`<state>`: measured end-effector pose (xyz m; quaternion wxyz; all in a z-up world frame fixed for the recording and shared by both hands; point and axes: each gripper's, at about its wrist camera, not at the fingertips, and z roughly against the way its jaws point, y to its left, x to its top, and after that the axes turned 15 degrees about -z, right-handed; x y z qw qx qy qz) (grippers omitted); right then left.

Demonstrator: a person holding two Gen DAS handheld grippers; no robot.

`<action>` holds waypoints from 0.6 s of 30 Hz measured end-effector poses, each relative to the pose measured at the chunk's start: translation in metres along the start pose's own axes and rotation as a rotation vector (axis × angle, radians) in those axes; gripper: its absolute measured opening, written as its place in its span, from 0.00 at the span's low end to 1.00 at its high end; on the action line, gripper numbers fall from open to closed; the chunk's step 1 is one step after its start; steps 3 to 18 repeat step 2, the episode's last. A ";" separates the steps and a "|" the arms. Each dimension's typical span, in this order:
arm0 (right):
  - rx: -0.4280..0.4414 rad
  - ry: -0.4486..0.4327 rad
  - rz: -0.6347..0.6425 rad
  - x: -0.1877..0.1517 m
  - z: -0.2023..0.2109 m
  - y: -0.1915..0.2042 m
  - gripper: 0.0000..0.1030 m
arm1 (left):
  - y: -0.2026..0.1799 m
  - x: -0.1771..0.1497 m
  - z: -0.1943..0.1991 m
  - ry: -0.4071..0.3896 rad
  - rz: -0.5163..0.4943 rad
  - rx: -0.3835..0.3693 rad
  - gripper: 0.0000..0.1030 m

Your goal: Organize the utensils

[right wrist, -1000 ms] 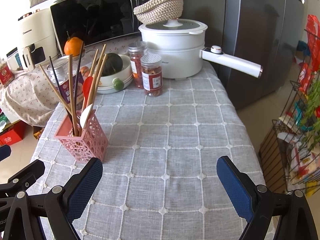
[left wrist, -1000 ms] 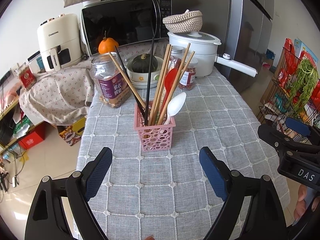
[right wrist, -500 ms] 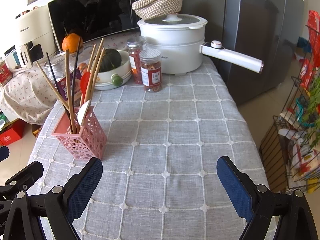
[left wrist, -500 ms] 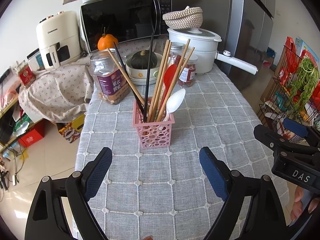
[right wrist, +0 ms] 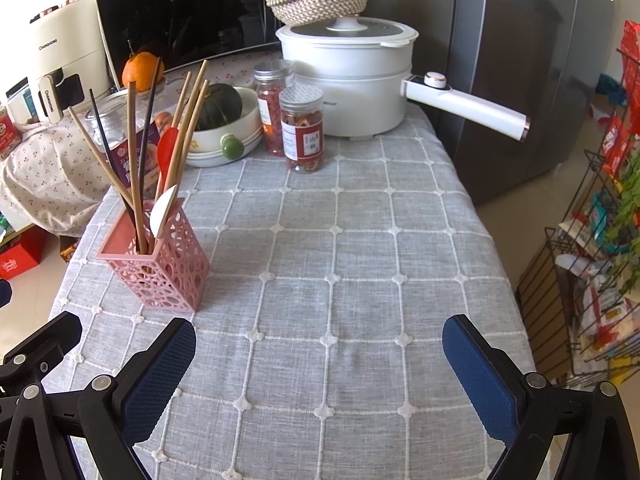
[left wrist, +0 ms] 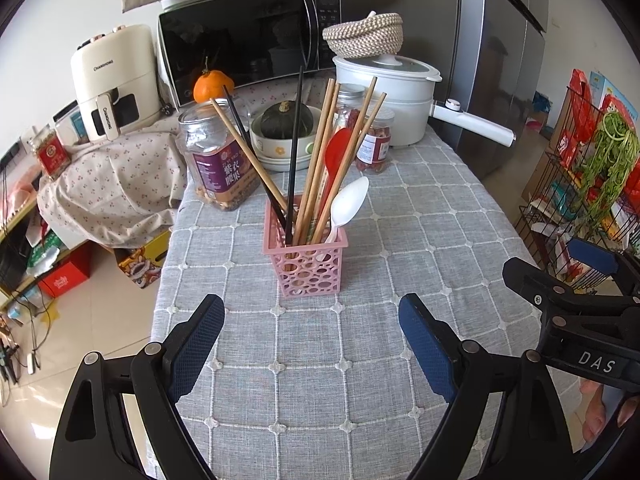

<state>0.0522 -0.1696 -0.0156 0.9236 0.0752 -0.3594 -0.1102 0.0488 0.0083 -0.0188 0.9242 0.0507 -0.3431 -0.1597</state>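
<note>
1. As far as I can judge, the sorting looks finished: the wooden chopsticks [left wrist: 320, 160], black chopsticks [left wrist: 294, 152], red spoon [left wrist: 336, 152] and white spoon [left wrist: 348, 204] all stand in the pink holder [left wrist: 308, 268] on the counter [left wrist: 400, 240].
2. My left gripper [left wrist: 310, 350] is wide open and empty, short of the holder.
3. My right gripper [right wrist: 318, 364] is likewise spread and empty, with the holder off to its left.
4. No loose utensil shows on the cloth, so I see nothing left to do.

Utensils in pink basket [left wrist: 306, 266], tongs [left wrist: 311, 350] wide.
</note>
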 end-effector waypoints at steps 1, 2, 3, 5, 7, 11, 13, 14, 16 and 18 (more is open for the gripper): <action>-0.001 0.000 -0.001 0.000 0.000 0.000 0.99 | 0.000 0.000 0.000 0.000 -0.001 0.001 0.88; -0.002 0.001 -0.001 0.000 0.000 0.000 0.99 | 0.000 0.000 -0.001 0.000 0.001 0.000 0.88; -0.002 0.001 -0.001 0.000 0.000 0.000 0.99 | 0.000 0.000 -0.001 0.000 0.001 0.000 0.88; -0.002 0.001 -0.001 0.000 0.000 0.000 0.99 | 0.000 0.000 -0.001 0.000 0.001 0.000 0.88; -0.002 0.001 -0.001 0.000 0.000 0.000 0.99 | 0.000 0.000 -0.001 0.000 0.001 0.000 0.88; -0.002 0.001 -0.001 0.000 0.000 0.000 0.99 | 0.000 0.000 -0.001 0.000 0.001 0.000 0.88; -0.002 0.001 -0.001 0.000 0.000 0.000 0.99 | 0.000 0.000 -0.001 0.000 0.001 0.000 0.88; -0.002 0.001 -0.001 0.000 0.000 0.000 0.99 | 0.000 0.000 -0.001 0.000 0.001 0.000 0.88; -0.002 0.001 -0.001 0.000 0.000 0.000 0.99 | 0.000 0.000 -0.001 0.000 0.001 0.000 0.88; -0.002 0.001 -0.001 0.000 0.000 0.000 0.99 | 0.000 0.000 -0.001 0.000 0.001 0.000 0.88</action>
